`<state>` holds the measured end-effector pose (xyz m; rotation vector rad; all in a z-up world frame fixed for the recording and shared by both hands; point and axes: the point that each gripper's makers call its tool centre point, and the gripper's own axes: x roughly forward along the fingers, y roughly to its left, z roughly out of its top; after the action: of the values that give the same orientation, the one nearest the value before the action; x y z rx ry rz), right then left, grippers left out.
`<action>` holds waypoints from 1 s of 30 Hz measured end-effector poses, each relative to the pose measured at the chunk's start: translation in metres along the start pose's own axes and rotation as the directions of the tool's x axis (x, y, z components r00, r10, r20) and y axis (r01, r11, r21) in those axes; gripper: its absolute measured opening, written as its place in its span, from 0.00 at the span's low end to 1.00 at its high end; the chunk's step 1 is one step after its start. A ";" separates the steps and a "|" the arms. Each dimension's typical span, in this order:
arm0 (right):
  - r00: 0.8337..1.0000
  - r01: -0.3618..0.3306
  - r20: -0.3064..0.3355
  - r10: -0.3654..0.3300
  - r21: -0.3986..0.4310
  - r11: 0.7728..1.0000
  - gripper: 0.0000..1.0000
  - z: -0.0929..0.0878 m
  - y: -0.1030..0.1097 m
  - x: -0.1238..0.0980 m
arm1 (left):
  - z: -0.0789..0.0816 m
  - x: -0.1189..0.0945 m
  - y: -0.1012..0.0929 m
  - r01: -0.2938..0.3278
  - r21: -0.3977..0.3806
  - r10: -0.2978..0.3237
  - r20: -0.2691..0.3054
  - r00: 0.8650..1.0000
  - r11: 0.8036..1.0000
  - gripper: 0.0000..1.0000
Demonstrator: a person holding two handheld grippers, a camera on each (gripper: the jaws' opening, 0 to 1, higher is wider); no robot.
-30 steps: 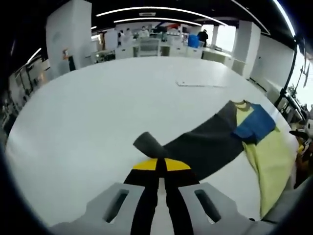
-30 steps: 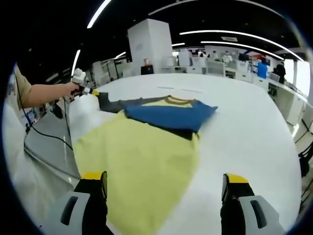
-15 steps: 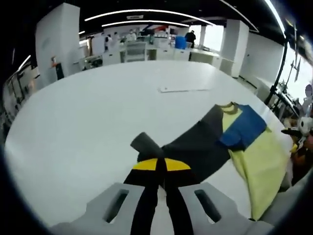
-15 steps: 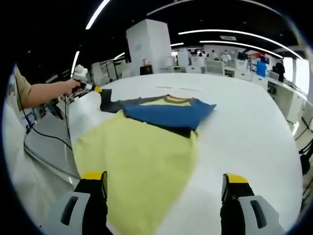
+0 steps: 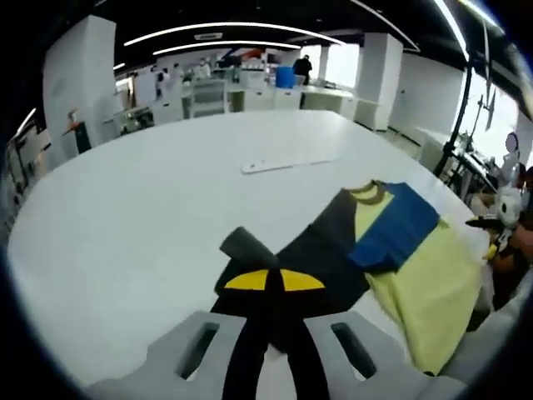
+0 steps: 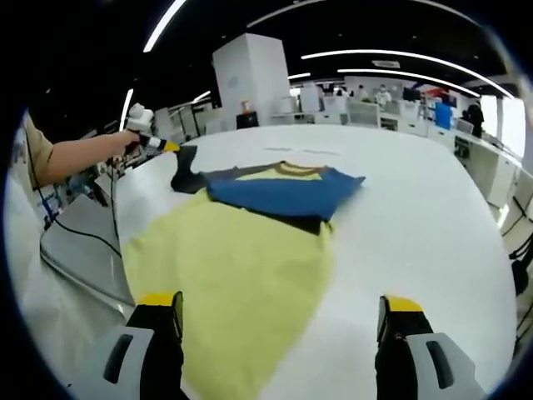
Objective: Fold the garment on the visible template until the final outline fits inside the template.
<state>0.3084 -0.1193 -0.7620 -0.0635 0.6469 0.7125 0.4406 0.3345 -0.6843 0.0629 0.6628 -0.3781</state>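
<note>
Left gripper view. My left gripper: jaws pressed together on the dark sleeve of the garment, cuff end standing up past the yellow tips. I judge the pinch is there to carry that sleeve inward over the body for a fold. Garment: yellow body, blue sleeve laid across the chest, lying flat on the white table. A thin pale sheet lies farther off; whether it is the template I cannot tell.

Right gripper view. My right gripper: jaws wide apart, holding nothing, poised over the yellow hem, likely ready to steady it. Left gripper and a forearm at the sleeve's far end.
</note>
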 end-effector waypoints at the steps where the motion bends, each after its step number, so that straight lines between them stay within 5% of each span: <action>1: 1.000 0.001 0.000 -0.001 0.001 1.000 0.97 0.000 0.000 0.000 | 0.001 0.001 -0.002 0.004 0.001 -0.004 0.001 1.000 1.000 0.00; 30: 1.000 -0.006 0.002 0.006 0.002 1.000 0.97 -0.002 0.001 -0.004 | 0.058 0.004 -0.068 0.131 0.100 -0.140 0.083 0.987 0.986 0.00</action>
<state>0.3040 -0.1213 -0.7615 -0.0594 0.6462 0.7179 0.4530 0.2593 -0.6369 0.0900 0.5622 -0.5403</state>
